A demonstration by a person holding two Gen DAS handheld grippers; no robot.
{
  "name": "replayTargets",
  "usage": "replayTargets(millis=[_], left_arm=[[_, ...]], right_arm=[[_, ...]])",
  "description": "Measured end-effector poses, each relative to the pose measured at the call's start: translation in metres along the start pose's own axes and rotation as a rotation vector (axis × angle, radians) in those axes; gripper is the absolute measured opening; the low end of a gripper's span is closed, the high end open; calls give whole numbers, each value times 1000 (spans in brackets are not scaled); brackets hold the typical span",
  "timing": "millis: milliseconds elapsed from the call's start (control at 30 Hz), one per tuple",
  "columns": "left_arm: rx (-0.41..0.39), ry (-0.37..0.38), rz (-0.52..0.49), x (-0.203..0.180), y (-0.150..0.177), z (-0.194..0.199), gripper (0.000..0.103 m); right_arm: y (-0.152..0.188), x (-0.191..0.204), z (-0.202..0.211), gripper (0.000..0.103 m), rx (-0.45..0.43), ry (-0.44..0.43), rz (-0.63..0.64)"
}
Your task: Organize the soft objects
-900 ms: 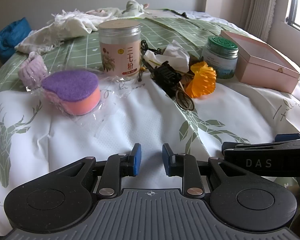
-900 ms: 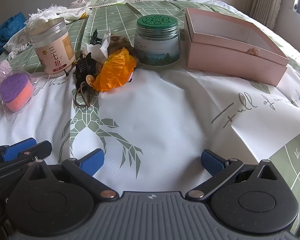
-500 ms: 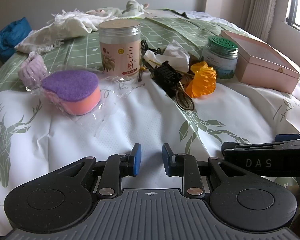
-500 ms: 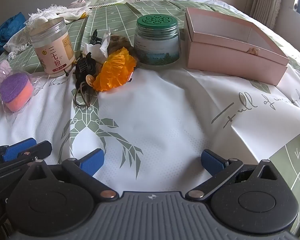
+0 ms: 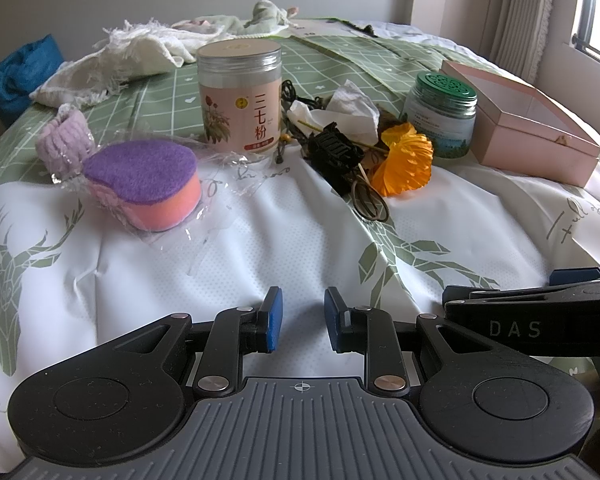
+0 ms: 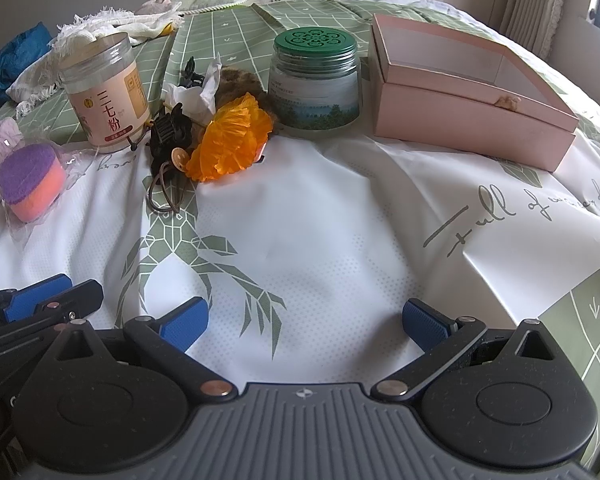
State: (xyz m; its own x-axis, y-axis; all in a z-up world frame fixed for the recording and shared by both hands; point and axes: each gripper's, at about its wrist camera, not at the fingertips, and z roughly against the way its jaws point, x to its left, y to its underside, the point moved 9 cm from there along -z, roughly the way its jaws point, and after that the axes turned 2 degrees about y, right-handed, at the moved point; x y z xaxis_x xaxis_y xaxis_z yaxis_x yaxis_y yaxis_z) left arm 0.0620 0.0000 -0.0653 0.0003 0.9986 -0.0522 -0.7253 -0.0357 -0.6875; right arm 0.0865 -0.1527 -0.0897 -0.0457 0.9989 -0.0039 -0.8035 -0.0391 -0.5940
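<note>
Both tools (image 5: 302, 318) (image 6: 304, 320) empty above bedsheet (image 6: 320, 240)

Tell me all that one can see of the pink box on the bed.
The pink box is a shallow rectangular tray, seemingly of cardboard, pale pink outside and whitish inside. It has no lid on and looks nearly empty; a small tan scrap sits on its near rim. A seam runs along its near wall. It rests flat on the bed cover, to the right of the green-lidded jar, close to it, though contact cannot be told. Neither gripper touches it.
</note>
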Motion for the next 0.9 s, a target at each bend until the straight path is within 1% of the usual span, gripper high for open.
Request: replayTargets(millis=[900], left_arm=[[0, 4, 5, -1, -1, 0, 27]], right_arm=[[-1, 1, -3, 103, 3, 4, 2]])
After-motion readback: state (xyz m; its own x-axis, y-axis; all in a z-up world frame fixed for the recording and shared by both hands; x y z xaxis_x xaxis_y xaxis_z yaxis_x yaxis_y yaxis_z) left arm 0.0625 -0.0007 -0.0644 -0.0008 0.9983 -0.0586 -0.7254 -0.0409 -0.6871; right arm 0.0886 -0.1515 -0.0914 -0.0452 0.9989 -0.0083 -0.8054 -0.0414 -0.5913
